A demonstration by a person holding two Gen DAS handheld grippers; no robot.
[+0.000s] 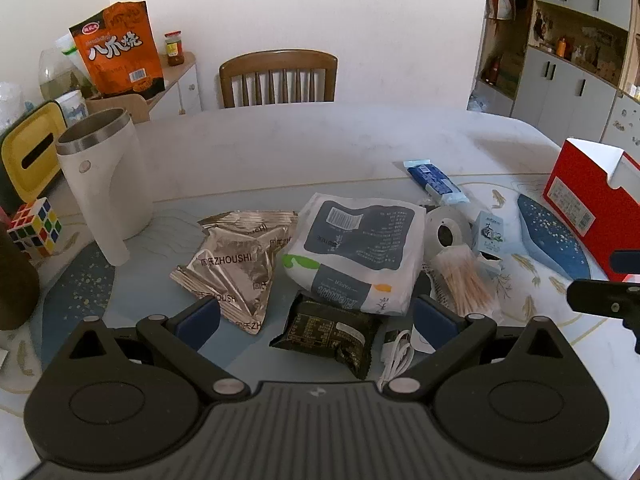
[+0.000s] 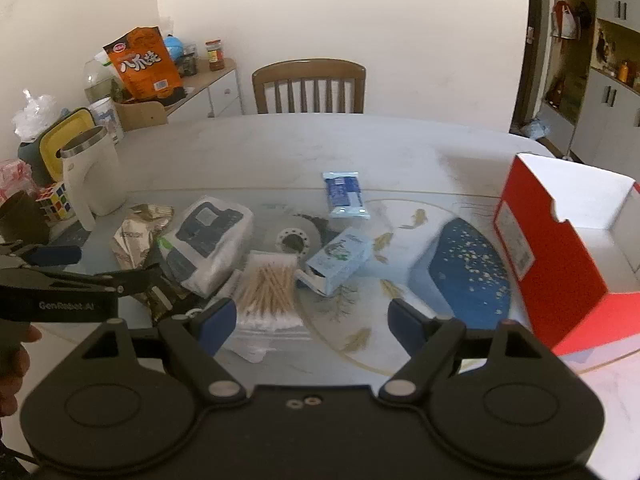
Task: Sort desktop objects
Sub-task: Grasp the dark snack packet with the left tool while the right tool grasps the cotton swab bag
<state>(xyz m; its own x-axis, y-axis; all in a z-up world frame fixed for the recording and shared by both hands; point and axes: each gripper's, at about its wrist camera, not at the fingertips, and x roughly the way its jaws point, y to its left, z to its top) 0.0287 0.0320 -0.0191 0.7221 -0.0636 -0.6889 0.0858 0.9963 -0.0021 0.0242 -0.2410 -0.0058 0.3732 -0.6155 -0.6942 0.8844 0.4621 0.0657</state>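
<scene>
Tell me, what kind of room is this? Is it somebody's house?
Most likely a home dining room. A wooden chair stands at a big table strewn with snack packets and a tissue pack, and cupboards with shelves of household things line the wall.

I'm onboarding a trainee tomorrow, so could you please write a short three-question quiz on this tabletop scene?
1. True or false: the left gripper is shut on the dark green snack packet.
2. Multiple choice: what is inside the open red box, as far as the right wrist view shows? A) cotton swabs B) nothing visible C) a Rubik's cube
3. Fill in: the bag of cotton swabs lies between the white tissue pack and the small light-blue ____.

Key
1. False: its jaws stand wide open, and the packet lies on the table below them.
2. B
3. box
</scene>
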